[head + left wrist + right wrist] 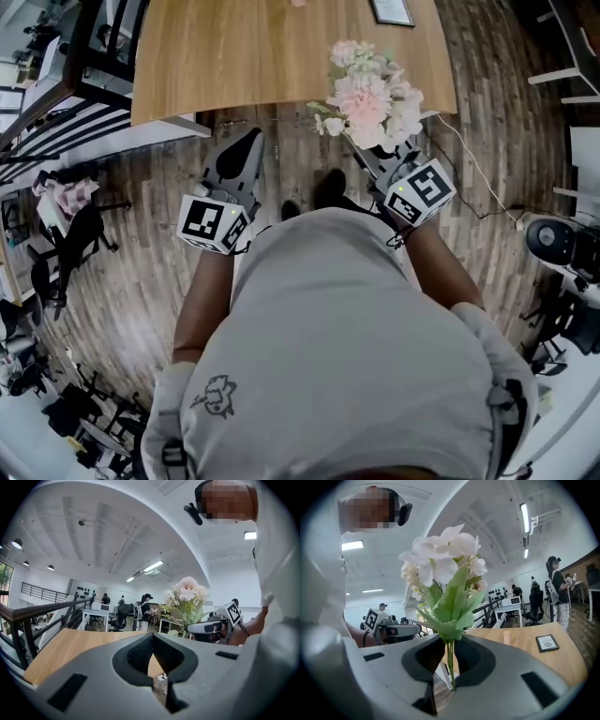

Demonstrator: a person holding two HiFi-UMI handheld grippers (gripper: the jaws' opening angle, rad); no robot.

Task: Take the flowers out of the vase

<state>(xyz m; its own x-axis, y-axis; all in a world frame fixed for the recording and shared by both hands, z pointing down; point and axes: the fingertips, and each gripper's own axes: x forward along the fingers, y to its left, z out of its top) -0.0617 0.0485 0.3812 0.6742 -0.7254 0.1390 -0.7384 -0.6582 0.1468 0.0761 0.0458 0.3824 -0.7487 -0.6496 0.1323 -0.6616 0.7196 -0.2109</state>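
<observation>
Flowers (445, 569) stand upright, stems pinched in the right gripper (450, 641); the left gripper (152, 637), closed and empty, sits alongside.

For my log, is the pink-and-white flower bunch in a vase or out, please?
Out: the right gripper holds the pink-and-white flower bunch by bare stems; no vase visible.

Wooden table (234, 56), framed card (391, 11) on it.
</observation>
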